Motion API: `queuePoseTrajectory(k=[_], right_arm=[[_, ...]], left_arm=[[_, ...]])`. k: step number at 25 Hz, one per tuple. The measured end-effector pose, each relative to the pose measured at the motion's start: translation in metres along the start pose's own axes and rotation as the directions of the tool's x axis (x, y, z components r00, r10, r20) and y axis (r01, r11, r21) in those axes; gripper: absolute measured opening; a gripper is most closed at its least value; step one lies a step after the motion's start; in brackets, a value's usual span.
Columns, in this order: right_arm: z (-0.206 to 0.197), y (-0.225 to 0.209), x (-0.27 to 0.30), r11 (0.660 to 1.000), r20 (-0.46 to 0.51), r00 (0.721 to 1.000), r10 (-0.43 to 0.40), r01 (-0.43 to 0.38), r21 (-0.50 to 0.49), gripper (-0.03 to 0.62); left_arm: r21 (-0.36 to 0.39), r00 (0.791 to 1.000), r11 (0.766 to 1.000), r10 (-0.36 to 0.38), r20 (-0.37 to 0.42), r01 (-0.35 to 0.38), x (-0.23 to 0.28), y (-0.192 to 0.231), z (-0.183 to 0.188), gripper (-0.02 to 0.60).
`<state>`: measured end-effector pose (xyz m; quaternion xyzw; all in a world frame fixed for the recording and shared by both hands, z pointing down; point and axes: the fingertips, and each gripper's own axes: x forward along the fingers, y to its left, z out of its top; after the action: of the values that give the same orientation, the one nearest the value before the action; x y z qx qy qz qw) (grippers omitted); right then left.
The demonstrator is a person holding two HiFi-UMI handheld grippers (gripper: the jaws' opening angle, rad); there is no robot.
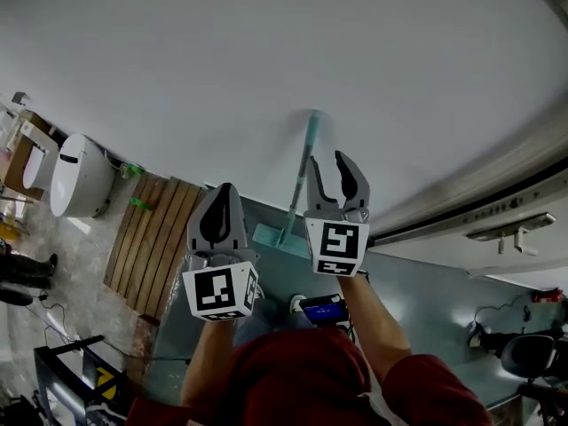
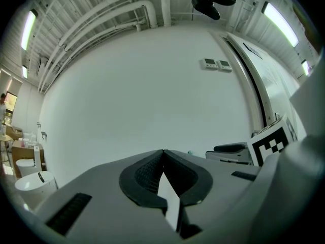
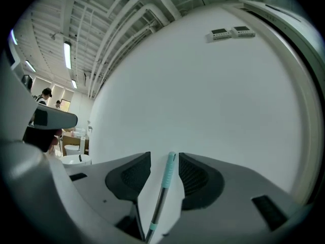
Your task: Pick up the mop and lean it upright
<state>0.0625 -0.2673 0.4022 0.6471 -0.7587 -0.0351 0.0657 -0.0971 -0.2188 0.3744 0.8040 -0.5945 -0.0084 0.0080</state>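
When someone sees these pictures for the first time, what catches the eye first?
A teal-handled mop stands leaning against the big white wall, straight ahead. The right gripper is open, with the mop's handle showing in its gap, touching neither jaw; the left gripper is shut and empty.

Grey floor (image 1: 426,295): mop (image 1: 298,185) head on it, wood slat mat (image 1: 151,247) at L.
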Motion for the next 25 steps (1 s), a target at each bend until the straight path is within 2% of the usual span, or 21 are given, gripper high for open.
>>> queuePoseTrajectory(k=[3,16,20,25], right_arm=[[0.011,0.002,-0.010,1.000,0.025,1.000,0.013,-0.013,0.004,0.173],[0.053,0.013,-0.047,0.997,0.103,0.992,0.070,-0.073,0.028,0.044],[0.068,0.017,-0.056,0.993,0.140,0.986,0.089,-0.098,0.059,0.027],[0.064,0.019,-0.067,0.986,0.068,0.989,0.132,-0.138,0.094,0.018]], left_arm=[[0.004,1.000,1.000,-0.014,0.002,0.014,0.002,-0.004,0.003,0.014],[0.000,0.999,1.000,-0.030,0.023,0.030,0.000,-0.014,0.019,0.012],[-0.002,0.999,0.999,-0.039,0.033,0.039,-0.002,-0.020,0.023,0.014],[0.004,0.998,0.998,-0.057,0.041,0.057,-0.003,-0.027,0.028,0.012]])
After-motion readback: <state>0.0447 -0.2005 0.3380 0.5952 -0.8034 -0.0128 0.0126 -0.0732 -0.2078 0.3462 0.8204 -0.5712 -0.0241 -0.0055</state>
